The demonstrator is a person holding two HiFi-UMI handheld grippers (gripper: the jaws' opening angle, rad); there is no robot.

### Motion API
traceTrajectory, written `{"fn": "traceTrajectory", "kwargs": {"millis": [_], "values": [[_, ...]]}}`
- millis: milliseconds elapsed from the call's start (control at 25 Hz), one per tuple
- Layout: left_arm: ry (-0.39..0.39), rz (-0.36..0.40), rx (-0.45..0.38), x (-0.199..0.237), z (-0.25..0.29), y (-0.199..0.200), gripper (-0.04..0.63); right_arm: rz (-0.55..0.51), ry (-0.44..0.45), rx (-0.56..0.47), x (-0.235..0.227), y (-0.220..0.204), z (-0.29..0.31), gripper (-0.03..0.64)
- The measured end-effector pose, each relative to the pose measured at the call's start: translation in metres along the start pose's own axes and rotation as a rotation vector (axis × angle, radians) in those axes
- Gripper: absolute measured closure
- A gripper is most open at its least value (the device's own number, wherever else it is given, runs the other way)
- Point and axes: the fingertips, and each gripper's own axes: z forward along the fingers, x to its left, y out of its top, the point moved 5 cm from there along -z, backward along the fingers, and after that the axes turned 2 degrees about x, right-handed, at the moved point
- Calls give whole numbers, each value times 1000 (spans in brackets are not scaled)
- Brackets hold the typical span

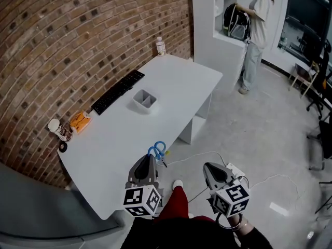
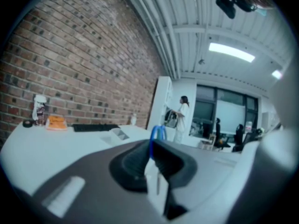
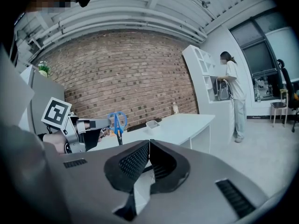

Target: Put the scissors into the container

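My left gripper [image 1: 150, 158] is shut on the scissors [image 1: 157, 150], whose blue handles stick out past the jaw tips over the near edge of the white table [image 1: 171, 92]. In the left gripper view the blue loops of the scissors [image 2: 158, 133] rise from between the shut jaws of that gripper [image 2: 152, 149]. The right gripper view shows the scissors [image 3: 117, 123] hanging handles up, dark blades down. A small grey two-compartment container [image 1: 144, 100] sits mid-table, well beyond them. My right gripper [image 1: 210, 168] is shut with nothing in it, off the table to the right, above the floor.
A black keyboard [image 1: 118, 91] lies along the brick wall side. An orange packet [image 1: 79, 121] and small items [image 1: 58, 129] sit at the table's left end, a bottle [image 1: 160, 46] at the far corner. A person [image 1: 256, 32] stands by white shelves. Cables [image 1: 207, 157] trail on the floor.
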Motion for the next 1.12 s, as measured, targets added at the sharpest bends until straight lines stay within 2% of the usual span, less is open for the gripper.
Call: {"fn": "traceTrajectory", "kwargs": {"millis": [480,1120], "values": [[15,-42,59,38,88,1,572,9,38,61,-29,19,91,607],[43,-72,52,86,179,30,572,-13,97,95,-44,57,204,607]]}}
